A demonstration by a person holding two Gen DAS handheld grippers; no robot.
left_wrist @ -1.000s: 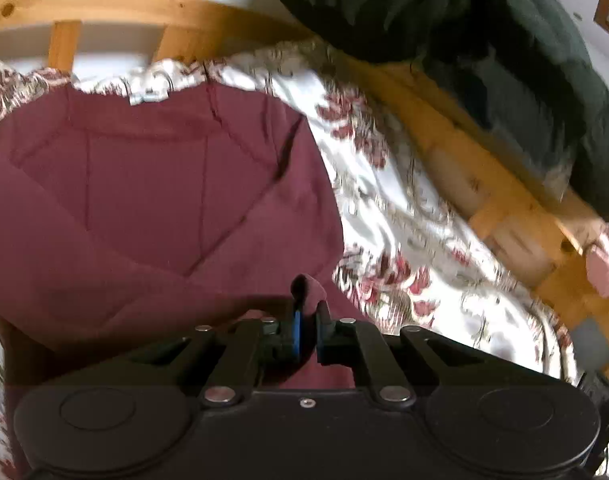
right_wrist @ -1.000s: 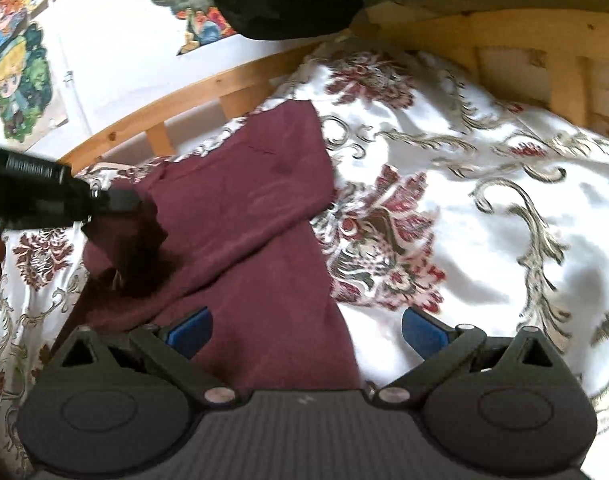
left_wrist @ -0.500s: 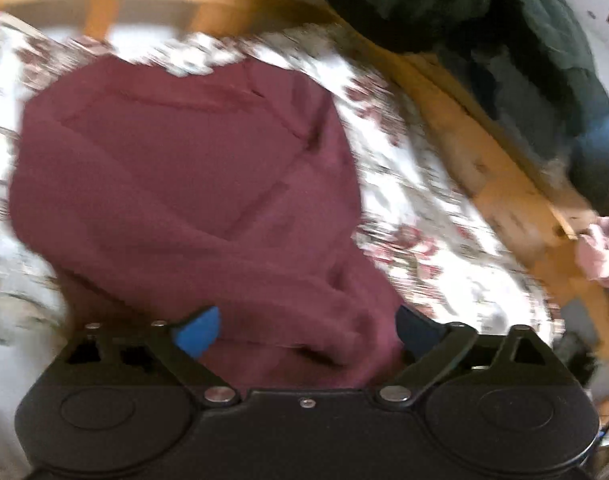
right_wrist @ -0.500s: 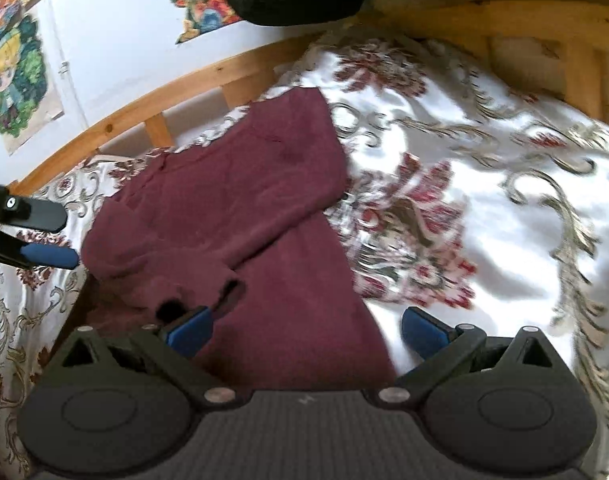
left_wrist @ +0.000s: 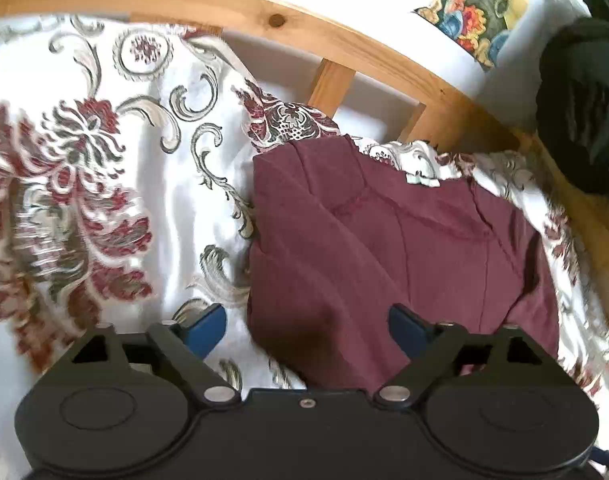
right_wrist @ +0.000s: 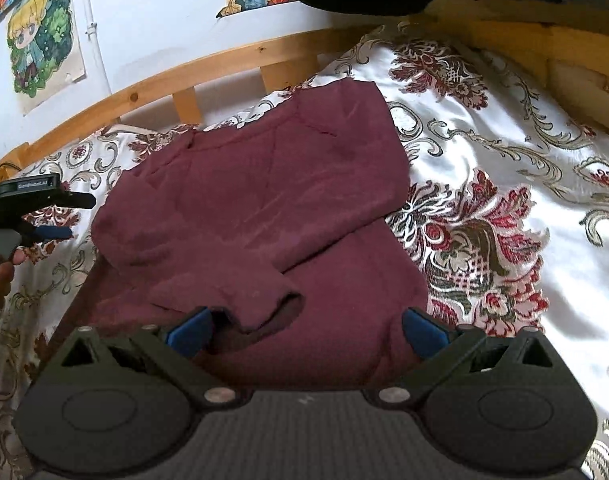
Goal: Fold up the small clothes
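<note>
A maroon sweater (right_wrist: pixel 264 208) lies flat on the floral bedspread (right_wrist: pixel 504 184), one sleeve folded across its front, the cuff (right_wrist: pixel 264 304) near my right gripper. My right gripper (right_wrist: pixel 304 330) is open and empty, just above the sweater's lower part. My left gripper (left_wrist: pixel 308 330) is open and empty over the sweater's (left_wrist: pixel 384 248) left edge. It also shows in the right wrist view (right_wrist: pixel 44 216) at the far left, beside the sweater, apart from it.
A wooden bed rail (right_wrist: pixel 184 80) runs along the far side, with a white wall and posters (right_wrist: pixel 40 40) behind. Dark clothing (left_wrist: pixel 584 100) hangs at the upper right. The bedspread (left_wrist: pixel 84 160) spreads wide to the left of the sweater.
My left gripper let go of the sleeve, opened and drew back to the left of the sweater. The sleeve now lies across the front. The right gripper stayed open.
</note>
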